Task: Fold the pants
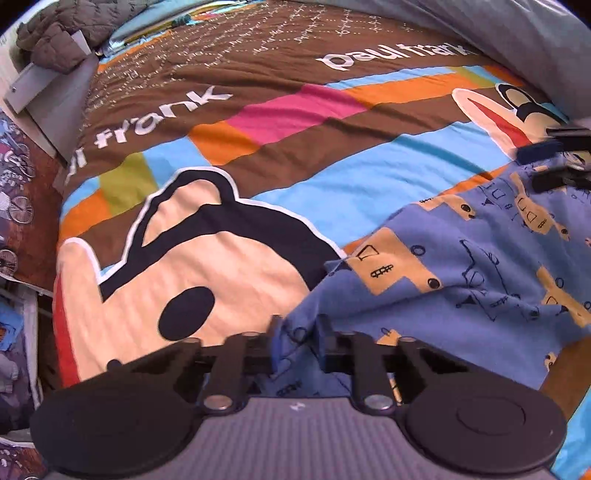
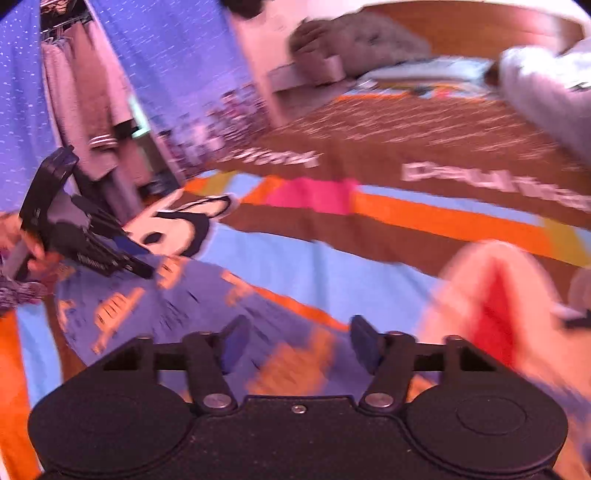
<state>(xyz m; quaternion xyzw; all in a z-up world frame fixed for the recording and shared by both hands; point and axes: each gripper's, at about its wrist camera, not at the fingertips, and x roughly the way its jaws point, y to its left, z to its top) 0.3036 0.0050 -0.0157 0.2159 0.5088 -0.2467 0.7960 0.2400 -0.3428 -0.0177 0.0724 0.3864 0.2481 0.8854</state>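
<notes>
The pants [image 1: 480, 258] are blue with tan patches and dark line drawings. They lie spread on the bedspread at the right of the left wrist view. My left gripper [image 1: 297, 341] is shut on a bunched edge of the pants, near their left corner. My right gripper [image 2: 295, 343] is open and empty, just above the pants [image 2: 184, 306], which look blurred in the right wrist view. The right gripper also shows at the far right edge of the left wrist view [image 1: 554, 162]. The left gripper also shows at the left of the right wrist view [image 2: 147, 271].
The bed has a colourful striped spread [image 1: 295, 155] with cartoon monkey faces. A grey pillow [image 1: 517, 33] lies at the far right. A brown jacket [image 1: 51, 33] lies on a grey shelf at the far left. Clothes [image 2: 85, 103] hang beside the bed.
</notes>
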